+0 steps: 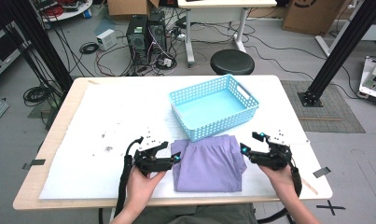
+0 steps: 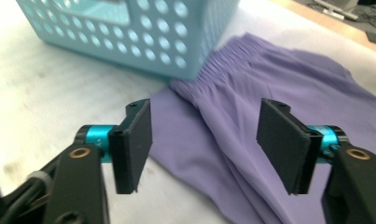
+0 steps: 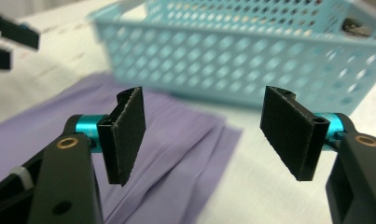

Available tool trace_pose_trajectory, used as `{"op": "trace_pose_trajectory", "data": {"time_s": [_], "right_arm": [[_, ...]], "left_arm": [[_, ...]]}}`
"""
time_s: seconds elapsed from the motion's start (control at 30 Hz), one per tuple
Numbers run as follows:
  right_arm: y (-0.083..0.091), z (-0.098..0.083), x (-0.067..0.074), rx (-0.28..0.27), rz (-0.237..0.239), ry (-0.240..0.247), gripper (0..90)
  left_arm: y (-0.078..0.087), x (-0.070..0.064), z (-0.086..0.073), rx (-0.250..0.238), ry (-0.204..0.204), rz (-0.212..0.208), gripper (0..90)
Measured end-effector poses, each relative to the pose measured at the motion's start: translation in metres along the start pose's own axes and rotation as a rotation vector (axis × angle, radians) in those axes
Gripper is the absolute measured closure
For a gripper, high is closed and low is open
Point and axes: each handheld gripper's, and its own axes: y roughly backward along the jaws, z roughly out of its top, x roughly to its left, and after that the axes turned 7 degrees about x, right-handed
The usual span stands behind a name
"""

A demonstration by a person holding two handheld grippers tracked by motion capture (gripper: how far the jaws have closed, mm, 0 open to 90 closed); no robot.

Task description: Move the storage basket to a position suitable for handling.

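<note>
At the near edge of the table, the left gripper and the right gripper sit on either side of a folded purple garment, each carried in one of the person's hands. Both pairs of jaws stand wide apart with nothing between them: in the left gripper view the flat black pads frame bare purple cloth without touching it, and in the right gripper view the pads hang clear above the garment's right side. The pads are rectangular, matte and finely toothed along one edge (the serration reads best in the right gripper view), mounted on bright blue metal collars.

Between the grippers the garment lies flat on the white table cover, a thin, smooth fabric folded into a rough rectangle, with a gathered elastic waistband at its far edge. That waistband runs just beside the near wall of a light blue plastic basket; whether the two touch I cannot tell. The basket is rectangular with rounded corners, its walls pierced by rows of round holes and a handle slot cut in the right end wall. No writing can be read on the cloth or basket.

Farther off, beyond the table, a round black stool stands on the grey floor beside computer towers and loose cables.
</note>
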Motion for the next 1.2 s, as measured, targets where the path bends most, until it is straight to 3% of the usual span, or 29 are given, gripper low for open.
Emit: {"op": "trace_pose_trajectory", "data": {"time_s": [0.1, 0.17, 0.33, 0.6, 0.73, 0.87, 0.93, 0.97, 1.2], "right_arm": [[-0.008, 0.008, -0.015, -0.030, -0.073, -0.004, 30.9], [-0.013, 0.013, -0.028, -0.051, -0.090, -0.026, 30.8], [-0.025, 0.026, -0.059, -0.032, -0.097, -0.083, 30.2], [-0.044, 0.027, -0.091, 0.046, -0.102, -0.061, 33.4], [-0.056, 0.023, -0.107, 0.073, -0.093, -0.076, 35.4], [-0.069, 0.028, -0.117, 0.131, -0.095, -0.093, 37.5], [-0.071, 0.030, -0.122, 0.105, -0.043, -0.107, 42.8], [-0.070, 0.030, -0.122, 0.091, -0.027, -0.111, 45.0], [-0.068, 0.029, -0.108, 0.102, -0.052, -0.057, 49.4]], "left_arm": [[-0.011, 0.006, 0.007, -0.006, 0.020, -0.001, 34.2], [-0.020, 0.008, 0.011, -0.005, 0.023, 0.003, 34.2], [-0.040, 0.006, 0.021, -0.001, 0.018, 0.033, 33.8], [-0.063, -0.001, 0.034, -0.013, -0.024, 0.080, 33.8], [-0.073, 0.001, 0.039, 0.006, -0.013, 0.098, 33.8], [-0.076, 0.005, 0.040, -0.001, -0.008, 0.086, 33.4], [-0.075, 0.006, 0.040, 0.000, -0.013, 0.087, 33.5], [-0.074, 0.007, 0.040, 0.001, -0.017, 0.091, 34.0], [-0.066, 0.022, 0.038, 0.021, 0.007, 0.093, 36.6]]}}
